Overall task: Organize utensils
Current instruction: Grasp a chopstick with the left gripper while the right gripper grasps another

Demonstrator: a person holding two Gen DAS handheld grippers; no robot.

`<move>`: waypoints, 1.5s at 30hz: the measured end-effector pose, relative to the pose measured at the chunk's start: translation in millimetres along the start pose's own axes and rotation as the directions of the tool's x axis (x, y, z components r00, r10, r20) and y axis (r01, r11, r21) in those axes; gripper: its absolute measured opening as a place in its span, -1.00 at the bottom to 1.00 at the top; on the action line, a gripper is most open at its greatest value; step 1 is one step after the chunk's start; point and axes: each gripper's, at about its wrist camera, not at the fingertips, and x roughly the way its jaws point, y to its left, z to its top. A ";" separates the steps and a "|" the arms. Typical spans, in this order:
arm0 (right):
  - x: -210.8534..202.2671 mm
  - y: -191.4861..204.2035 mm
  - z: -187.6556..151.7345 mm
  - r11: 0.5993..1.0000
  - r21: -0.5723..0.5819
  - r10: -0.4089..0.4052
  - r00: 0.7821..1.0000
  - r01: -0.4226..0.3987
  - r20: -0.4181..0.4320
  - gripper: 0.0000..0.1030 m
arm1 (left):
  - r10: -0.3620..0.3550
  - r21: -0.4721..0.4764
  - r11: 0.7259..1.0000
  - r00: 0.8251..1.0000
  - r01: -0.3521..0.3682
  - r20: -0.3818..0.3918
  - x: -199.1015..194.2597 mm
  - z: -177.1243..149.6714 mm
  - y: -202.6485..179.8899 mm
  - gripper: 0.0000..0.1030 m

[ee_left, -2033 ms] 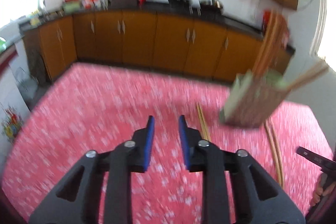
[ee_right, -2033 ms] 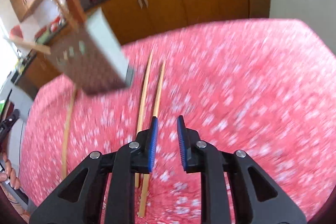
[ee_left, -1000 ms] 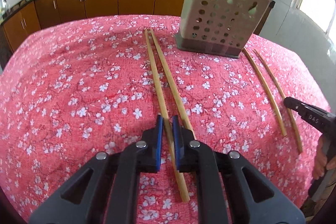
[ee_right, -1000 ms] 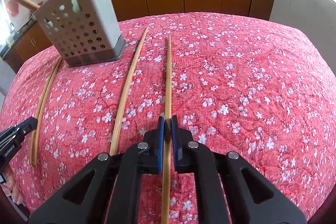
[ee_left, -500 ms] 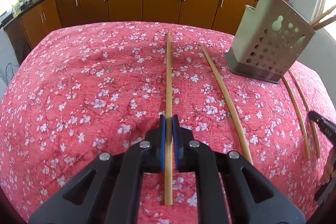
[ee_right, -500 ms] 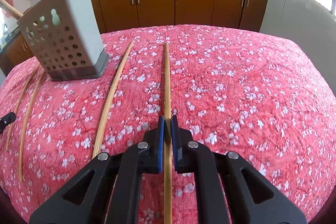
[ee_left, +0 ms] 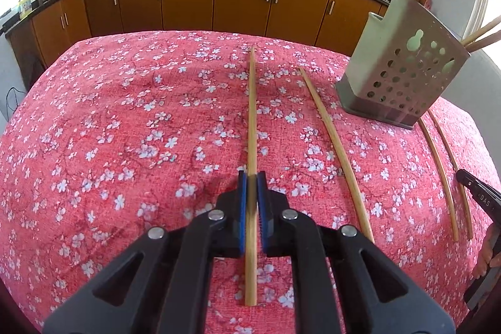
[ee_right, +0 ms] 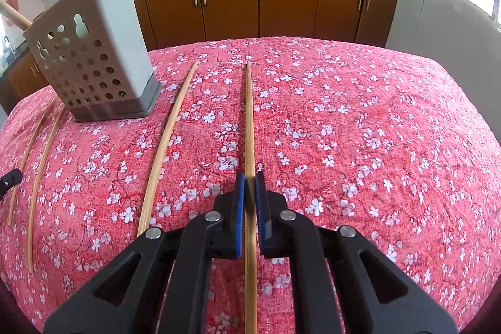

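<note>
Two grippers, left (ee_left: 251, 177) and right (ee_right: 249, 177), each clamped one chopstick (ee_left: 251, 121) (ee_right: 249, 121) lying lengthwise ahead on the cloth (ee_left: 125, 115); the holder (ee_left: 404, 77) stood right of the left gripper, left of the right.

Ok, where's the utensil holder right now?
The utensil holder stands upper right in the left wrist view, upper left in the right, on the tablecloth among loose chopsticks.
</note>
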 end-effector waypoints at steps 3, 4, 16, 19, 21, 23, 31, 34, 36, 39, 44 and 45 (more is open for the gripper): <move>-0.5 0.6 -0.6 1.000 0.000 0.000 1.000 0.000 0.000 -0.85 | 0.000 -0.001 1.000 1.000 0.000 0.000 0.3 0.0 -1.4 -0.79; -0.7 0.7 -0.8 1.000 0.000 0.000 1.000 0.000 0.000 -0.85 | 0.000 -0.002 1.000 1.000 0.000 0.000 0.4 0.0 -2.2 -0.79; -1.1 0.5 -1.4 1.000 0.004 0.005 1.000 -0.005 0.000 -0.85 | 0.001 -0.001 1.000 1.000 -0.001 0.000 0.7 0.0 -2.3 -0.79; -1.1 0.1 -1.2 1.000 0.004 0.006 1.000 -0.006 0.000 -0.85 | -0.002 -0.004 1.000 1.000 0.002 0.000 0.6 0.1 -2.2 -0.79; -1.2 -0.1 -1.3 1.000 0.004 0.006 1.000 -0.006 0.000 -0.85 | -0.002 -0.005 1.000 1.000 0.002 0.000 0.5 0.2 -2.3 -0.79; -1.4 -0.4 -1.3 1.000 0.005 0.006 1.000 -0.006 0.000 -0.85 | -0.003 -0.005 1.000 1.000 0.003 0.000 0.5 0.3 -2.3 -0.79; -0.9 -0.5 -1.3 1.000 0.007 0.009 1.000 -0.009 -0.001 -0.85 | -0.004 -0.006 1.000 1.000 0.004 0.000 0.4 0.6 -2.0 -0.79; -0.9 -0.7 -1.3 1.000 0.007 0.009 1.000 -0.009 -0.001 -0.85 | -0.004 -0.006 1.000 1.000 0.004 0.000 0.4 0.7 -1.8 -0.79; -1.1 -1.2 -1.1 1.000 0.008 0.010 1.000 -0.010 -0.001 -0.85 | -0.004 -0.007 1.000 1.000 0.004 0.000 0.4 0.8 -1.8 -0.79; -1.1 -1.2 -1.3 1.000 0.008 0.010 1.000 -0.010 -0.001 -0.85 | -0.006 -0.008 1.000 1.000 0.006 0.000 0.2 1.0 -1.6 -0.79; -6.5 1.1 -8.0 1.000 -0.015 0.002 1.000 -0.002 -0.003 -0.85 | 0.007 0.012 1.000 1.000 -0.007 -0.002 -3.5 -1.9 -4.8 -0.79; -8.9 1.0 -11.0 1.000 -0.022 0.007 1.000 -0.007 -0.003 -0.85 | 0.009 0.020 1.000 1.000 -0.009 -0.003 -4.8 -3.5 -5.5 -0.79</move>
